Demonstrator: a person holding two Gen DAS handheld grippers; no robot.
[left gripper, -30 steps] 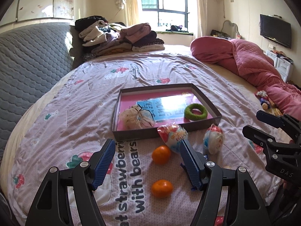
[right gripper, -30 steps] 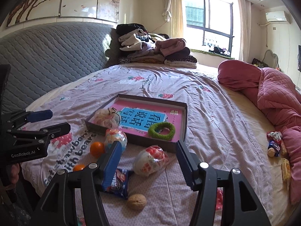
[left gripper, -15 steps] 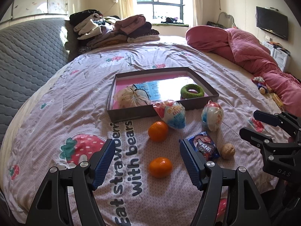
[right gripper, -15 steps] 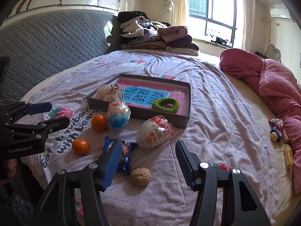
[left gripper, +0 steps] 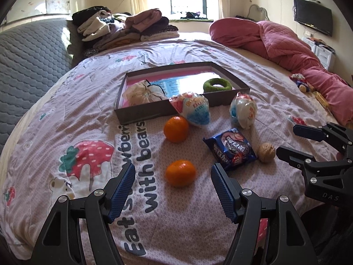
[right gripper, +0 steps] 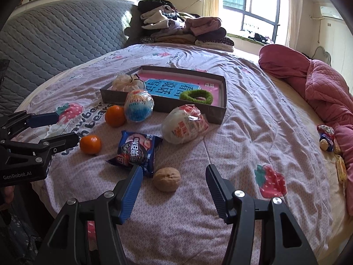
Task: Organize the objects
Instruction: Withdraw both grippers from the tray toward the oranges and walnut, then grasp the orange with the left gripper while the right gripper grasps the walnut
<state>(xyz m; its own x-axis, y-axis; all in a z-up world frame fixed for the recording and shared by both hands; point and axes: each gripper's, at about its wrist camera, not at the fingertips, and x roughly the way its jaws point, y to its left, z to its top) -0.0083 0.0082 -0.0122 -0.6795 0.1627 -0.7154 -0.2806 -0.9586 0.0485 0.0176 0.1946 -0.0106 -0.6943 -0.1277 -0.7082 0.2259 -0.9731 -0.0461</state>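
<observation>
A shallow grey box [left gripper: 141,112] with a pink floor lies on the bed; it holds a cloth pouch [left gripper: 143,92] and a green ring [left gripper: 217,85]. In front of it lie two oranges [left gripper: 176,129] [left gripper: 181,173], two wrapped round snacks [left gripper: 192,108] [left gripper: 243,110], a blue biscuit packet [left gripper: 230,148] and a walnut [left gripper: 266,152]. My left gripper [left gripper: 173,176] is open and empty, its fingers either side of the near orange. My right gripper [right gripper: 172,177] is open and empty, with the walnut [right gripper: 167,179] between its fingers. The box [right gripper: 211,112] also shows in the right wrist view.
A pile of folded clothes [left gripper: 123,28] sits at the head of the bed beside the grey padded headboard [left gripper: 28,53]. A pink quilt [left gripper: 286,50] is bunched along the right side, with small toys [right gripper: 326,137] next to it. The bed's near edge is just below both grippers.
Both grippers have pulled back and dropped lower over the bed; the near orange and the walnut now sit between their open fingers. No object has moved.
</observation>
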